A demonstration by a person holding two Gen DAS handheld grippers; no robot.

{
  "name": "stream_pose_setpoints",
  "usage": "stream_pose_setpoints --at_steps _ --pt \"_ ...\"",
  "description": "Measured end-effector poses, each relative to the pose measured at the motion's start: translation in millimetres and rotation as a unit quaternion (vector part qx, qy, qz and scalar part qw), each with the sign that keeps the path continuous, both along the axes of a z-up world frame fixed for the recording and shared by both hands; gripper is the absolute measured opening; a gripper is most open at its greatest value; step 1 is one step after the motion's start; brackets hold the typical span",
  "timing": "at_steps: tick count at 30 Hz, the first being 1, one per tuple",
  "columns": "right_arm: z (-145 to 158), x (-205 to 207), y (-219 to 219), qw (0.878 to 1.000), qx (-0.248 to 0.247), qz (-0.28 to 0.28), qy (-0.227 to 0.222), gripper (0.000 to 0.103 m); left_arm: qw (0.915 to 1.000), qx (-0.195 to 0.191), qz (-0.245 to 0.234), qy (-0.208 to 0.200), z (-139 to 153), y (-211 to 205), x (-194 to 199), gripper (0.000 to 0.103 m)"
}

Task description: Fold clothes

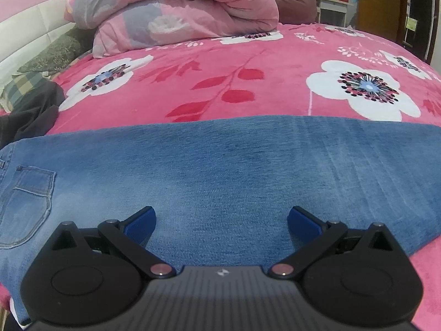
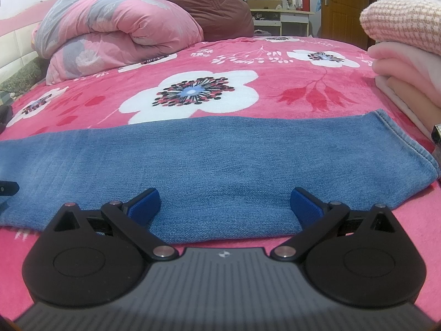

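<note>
A pair of blue jeans (image 1: 220, 165) lies flat across the pink floral bed cover, legs stacked. Its back pocket (image 1: 26, 204) shows at the left in the left wrist view; the hem end (image 2: 408, 143) shows at the right in the right wrist view. My left gripper (image 1: 222, 222) stands open just above the denim near the seat end, nothing between its blue pads. Over the jeans' (image 2: 215, 165) near edge, toward the leg end, my right gripper (image 2: 224, 205) is also open and holds nothing. A dark piece of the other gripper (image 2: 8, 187) peeks in at the left edge.
A rolled pink quilt (image 1: 176, 13) lies at the far side of the bed (image 1: 248, 63). Dark clothes (image 1: 30, 110) are heaped at the left. A stack of folded pink garments (image 2: 408, 49) sits at the right. A wooden door (image 2: 347, 2) and a desk stand beyond.
</note>
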State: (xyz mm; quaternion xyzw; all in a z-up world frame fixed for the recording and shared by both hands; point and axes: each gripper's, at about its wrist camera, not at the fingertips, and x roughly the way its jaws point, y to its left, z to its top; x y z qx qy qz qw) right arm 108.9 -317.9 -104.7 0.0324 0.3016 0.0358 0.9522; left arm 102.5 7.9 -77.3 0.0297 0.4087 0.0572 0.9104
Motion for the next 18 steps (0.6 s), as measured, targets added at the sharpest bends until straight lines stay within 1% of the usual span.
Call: stream_pose_setpoints --at_steps 18 --pt "-0.7 -0.4 0.5 1.000 0.001 0.000 -0.001 0.102 1.0000 0.005 0.000 -0.001 0.3 -2.1 -2.2 0.103"
